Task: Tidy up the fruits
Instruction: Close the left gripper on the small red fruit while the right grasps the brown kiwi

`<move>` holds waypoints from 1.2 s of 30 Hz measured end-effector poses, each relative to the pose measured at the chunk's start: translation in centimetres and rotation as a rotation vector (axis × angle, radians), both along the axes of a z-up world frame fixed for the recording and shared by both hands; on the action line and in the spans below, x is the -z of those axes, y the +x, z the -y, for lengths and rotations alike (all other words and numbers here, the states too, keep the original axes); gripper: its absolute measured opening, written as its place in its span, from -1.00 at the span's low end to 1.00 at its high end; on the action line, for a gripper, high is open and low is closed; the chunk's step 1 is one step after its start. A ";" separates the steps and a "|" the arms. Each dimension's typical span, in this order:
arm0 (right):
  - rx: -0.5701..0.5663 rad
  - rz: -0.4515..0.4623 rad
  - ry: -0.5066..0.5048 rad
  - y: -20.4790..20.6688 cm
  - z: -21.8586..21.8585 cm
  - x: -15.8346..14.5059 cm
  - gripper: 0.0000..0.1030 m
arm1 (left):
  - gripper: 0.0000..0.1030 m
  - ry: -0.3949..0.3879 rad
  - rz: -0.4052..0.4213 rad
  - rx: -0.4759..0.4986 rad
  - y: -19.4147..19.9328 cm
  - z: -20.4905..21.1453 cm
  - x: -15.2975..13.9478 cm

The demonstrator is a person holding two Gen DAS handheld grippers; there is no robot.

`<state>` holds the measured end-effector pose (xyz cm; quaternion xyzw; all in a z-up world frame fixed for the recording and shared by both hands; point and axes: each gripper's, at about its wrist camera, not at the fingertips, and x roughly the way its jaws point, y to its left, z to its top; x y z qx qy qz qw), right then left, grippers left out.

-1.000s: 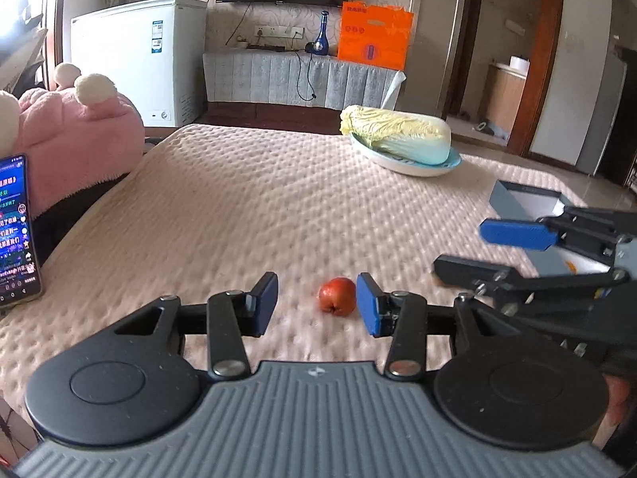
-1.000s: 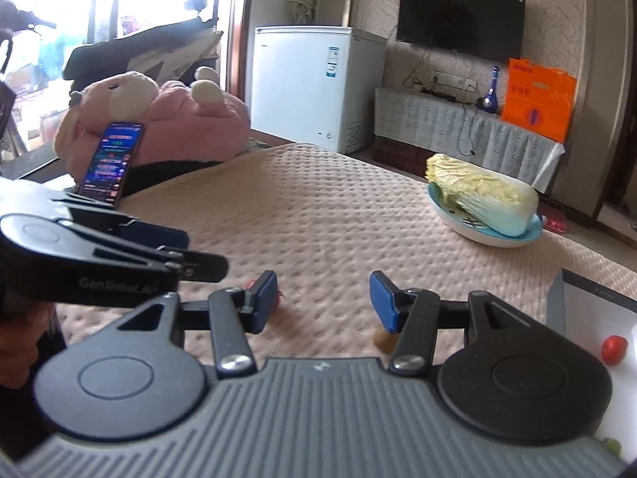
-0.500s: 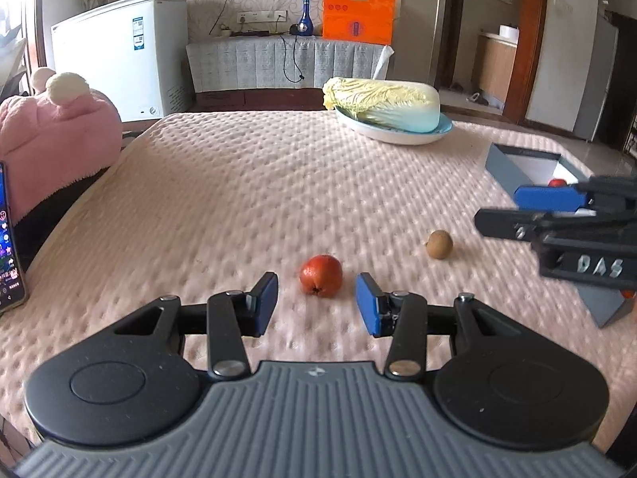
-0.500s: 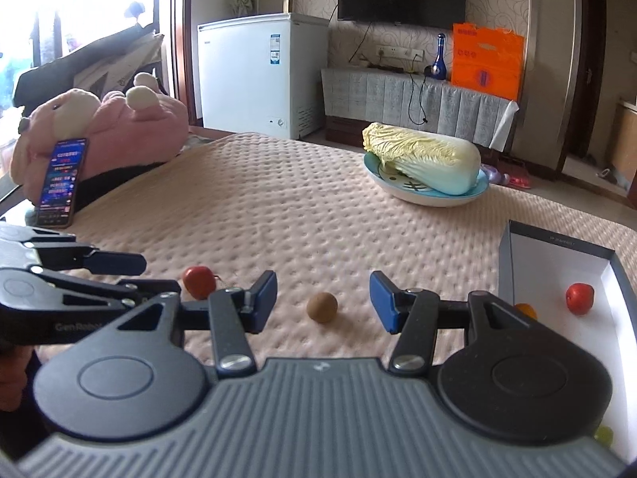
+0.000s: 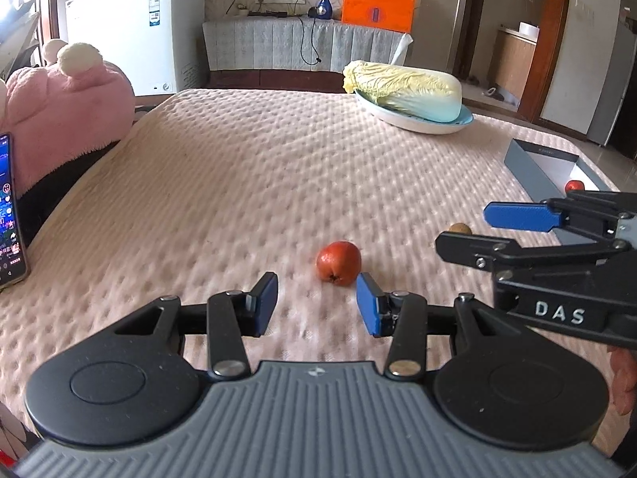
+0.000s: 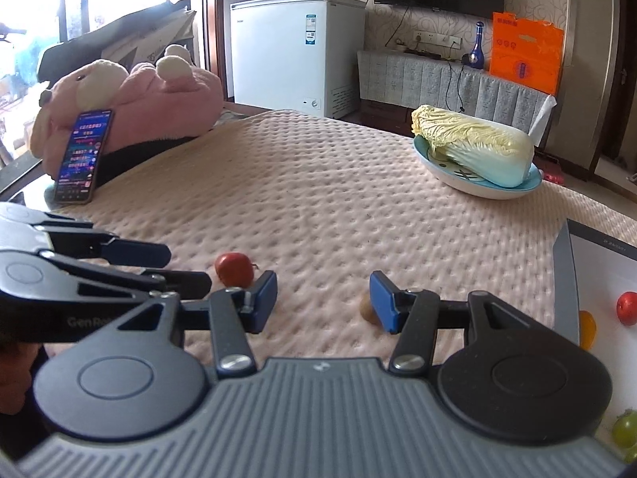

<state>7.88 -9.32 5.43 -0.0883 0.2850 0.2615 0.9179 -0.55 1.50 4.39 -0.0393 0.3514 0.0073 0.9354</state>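
A small red fruit (image 5: 339,261) lies on the pink quilted cover, just beyond the tips of my left gripper (image 5: 317,303) and slightly right of centre; the jaws stand open and empty. A small brown fruit (image 6: 367,308) sits against the inner side of the right finger of my right gripper (image 6: 323,302), which is open too. The same red fruit (image 6: 234,269) shows left of that gripper. In the left wrist view the brown fruit (image 5: 460,228) peeks out behind my right gripper (image 5: 462,231). A grey box (image 6: 597,275) at the right holds a red fruit (image 6: 627,307), an orange one and green ones.
A napa cabbage (image 5: 404,89) rests on a blue-rimmed plate (image 5: 422,124) at the far right of the cover. A pink plush toy (image 6: 131,107) and a lit phone (image 6: 83,155) stand at the left edge. A white freezer (image 6: 294,63) is behind.
Both views have swung back left. The red fruit now lies nearer my left gripper's right finger, and the brown fruit has shifted from mid-gap to the right gripper's right finger. Both grippers sank slightly.
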 end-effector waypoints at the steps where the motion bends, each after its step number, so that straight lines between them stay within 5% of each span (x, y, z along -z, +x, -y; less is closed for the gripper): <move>1: 0.005 0.002 -0.002 0.0 0.1 0.0 0.05 | -0.03 0.003 -0.004 -0.002 0.1 0.0 0.1; 13: 0.114 -0.017 -0.007 1.0 2.4 0.1 0.05 | -0.03 0.009 -0.029 -0.013 1.2 -0.4 0.8; 23: 0.053 -0.052 -0.071 1.4 0.2 1.8 0.05 | -0.04 -0.038 0.003 -0.031 0.6 -1.1 -0.1; 36: 0.136 -0.071 -0.063 2.8 0.8 2.3 0.05 | -0.04 -0.033 -0.038 0.048 1.5 -0.2 1.0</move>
